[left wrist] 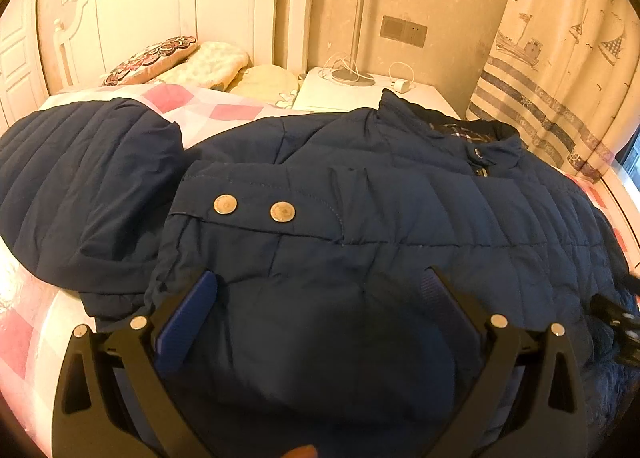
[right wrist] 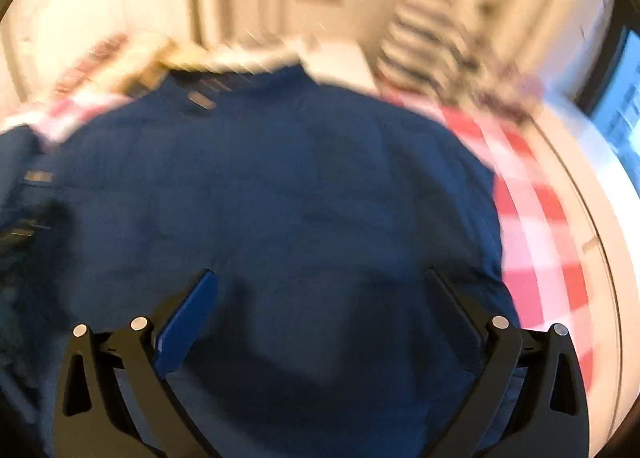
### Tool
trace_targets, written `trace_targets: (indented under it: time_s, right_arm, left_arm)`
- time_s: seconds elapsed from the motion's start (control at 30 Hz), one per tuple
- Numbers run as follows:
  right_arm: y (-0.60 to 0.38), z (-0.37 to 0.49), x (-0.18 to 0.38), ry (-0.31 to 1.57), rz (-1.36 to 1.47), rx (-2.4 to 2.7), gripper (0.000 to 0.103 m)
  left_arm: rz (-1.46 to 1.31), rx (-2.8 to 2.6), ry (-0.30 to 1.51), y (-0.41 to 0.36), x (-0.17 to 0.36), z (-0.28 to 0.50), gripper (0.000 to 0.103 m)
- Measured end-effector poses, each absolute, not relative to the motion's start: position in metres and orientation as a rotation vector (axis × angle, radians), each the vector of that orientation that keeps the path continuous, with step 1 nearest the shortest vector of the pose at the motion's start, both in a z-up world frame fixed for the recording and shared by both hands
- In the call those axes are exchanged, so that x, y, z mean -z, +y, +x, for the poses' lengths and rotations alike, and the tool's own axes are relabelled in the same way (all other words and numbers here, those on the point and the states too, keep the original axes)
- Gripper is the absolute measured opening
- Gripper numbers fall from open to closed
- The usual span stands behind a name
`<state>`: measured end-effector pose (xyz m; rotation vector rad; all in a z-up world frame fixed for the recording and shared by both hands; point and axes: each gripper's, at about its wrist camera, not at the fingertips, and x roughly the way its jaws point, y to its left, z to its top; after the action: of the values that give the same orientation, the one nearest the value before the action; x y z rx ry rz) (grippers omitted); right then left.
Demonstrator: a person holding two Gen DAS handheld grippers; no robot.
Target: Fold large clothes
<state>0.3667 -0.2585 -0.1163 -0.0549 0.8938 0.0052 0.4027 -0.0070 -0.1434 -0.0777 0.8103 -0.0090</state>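
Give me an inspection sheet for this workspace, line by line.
Surface: bed with a pink checked sheet.
Job's things: navy padded jacket spread on the bed, collar toward the nightstand, two snap buttons showing; its sleeve or hood bulges beside it.
Clutter: pillows at the headboard.
Grippers: left gripper open over the jacket; right gripper open, its view motion-blurred.
Cables: white charger and cord on the nightstand.
Surroundings: lamp, wall socket, boat-print curtain.
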Motion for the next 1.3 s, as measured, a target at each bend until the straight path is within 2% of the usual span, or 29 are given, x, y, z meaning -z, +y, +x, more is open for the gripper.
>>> trace_targets:
  time_s: [0.1, 0.2, 0.27, 0.4, 0.47, 0.5, 0.53, 0.73, 0.83, 1.03, 1.1, 1.13, 1.17, 1.2, 1.23, 1.3]
  right_arm:
    - [-0.216, 0.358, 0.11, 0.838, -0.148, -0.084, 0.098]
    - [-0.182, 0.367, 0.145, 0.933, -0.228, -0.146, 0.098]
    - [-0.191, 0.373, 0.152, 0.92, -0.134, -0.187, 0.098]
    - [-0.198, 0.376, 0.154, 0.925, -0.088, -0.203, 0.098]
    - [-0.196, 0.374, 0.153, 0.919, -0.104, -0.194, 0.098]
    - [-0.196, 0.375, 0.154, 0.917, -0.104, -0.193, 0.098]
    - [-0.194, 0.372, 0.153, 0.917, -0.102, -0.193, 0.098]
    - [-0.196, 0.372, 0.151, 0.917, -0.095, -0.196, 0.098]
    - [-0.196, 0.372, 0.151, 0.917, -0.092, -0.197, 0.098]
    - [-0.196, 0.372, 0.151, 0.917, -0.093, -0.197, 0.098]
    - [-0.196, 0.372, 0.151, 0.917, -0.093, -0.197, 0.098]
    - [-0.196, 0.372, 0.151, 0.917, -0.093, -0.197, 0.098]
    - [-0.196, 0.372, 0.151, 0.916, -0.092, -0.198, 0.098]
    - [-0.196, 0.372, 0.151, 0.917, -0.091, -0.198, 0.098]
    - [-0.196, 0.372, 0.15, 0.917, -0.089, -0.199, 0.098]
    - [-0.196, 0.372, 0.15, 0.916, -0.091, -0.199, 0.098]
  left_arm:
    - [-0.083, 0.012, 0.809, -0.007, 0.143, 0.403, 0.101]
    - [-0.102, 0.021, 0.804, -0.005, 0.143, 0.402, 0.101]
    - [-0.103, 0.021, 0.823, -0.004, 0.146, 0.404, 0.101]
    - [0.083, 0.011, 0.896, -0.023, 0.152, 0.402, 0.101]
    - [0.013, 0.07, 0.89, -0.009, 0.147, 0.395, 0.101]
    - [-0.076, 0.125, 0.867, 0.006, 0.14, 0.389, 0.1]
    - [-0.189, 0.174, 0.839, 0.028, 0.133, 0.383, 0.095]
    - [-0.672, 0.065, 0.623, 0.203, 0.099, 0.354, 0.094]
    - [-0.928, -0.086, 0.511, 0.316, 0.101, 0.335, 0.094]
    - [-1.192, -0.156, 0.465, 0.425, 0.125, 0.336, 0.091]
    - [-1.197, -0.163, 0.483, 0.442, 0.128, 0.352, 0.085]
    - [-1.186, -0.166, 0.492, 0.445, 0.129, 0.357, 0.076]
    - [-1.173, -0.175, 0.507, 0.449, 0.131, 0.366, 0.042]
    - [-1.183, -0.174, 0.514, 0.451, 0.134, 0.369, 0.016]
    - [-1.2, -0.198, 0.502, 0.45, 0.134, 0.366, 0.004]
    - [-1.156, -0.21, 0.404, 0.433, 0.119, 0.358, 0.004]
